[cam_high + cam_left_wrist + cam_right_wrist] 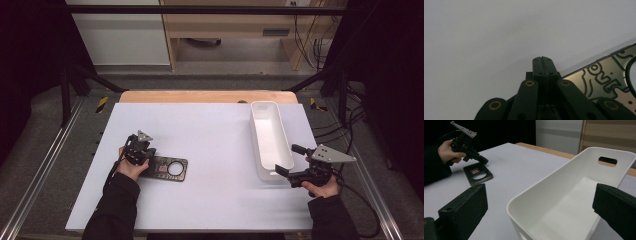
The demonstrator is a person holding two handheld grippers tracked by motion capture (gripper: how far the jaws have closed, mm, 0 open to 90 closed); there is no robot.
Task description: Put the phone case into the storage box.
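A dark flat plate (170, 169) with a round hole and printed markings lies on the white table (210, 150) at the left. My left gripper (148, 156) points down at the plate's left end, jaws pressed together with nothing between them. In the left gripper view the shut left gripper (542, 60) stands just beside the plate's (609, 77) edge. My right gripper (290, 160) is open, held at the near right corner of a white bin (267, 140). The right gripper view has its wide jaws on either side of the bin's (549, 182) near end.
The bin is long, empty, with a handle slot (607, 160) at its far end. A wooden edge (205, 96) runs along the table's far side. Metal frame rails (45, 155) flank the table, and cables (350, 125) lie at the right.
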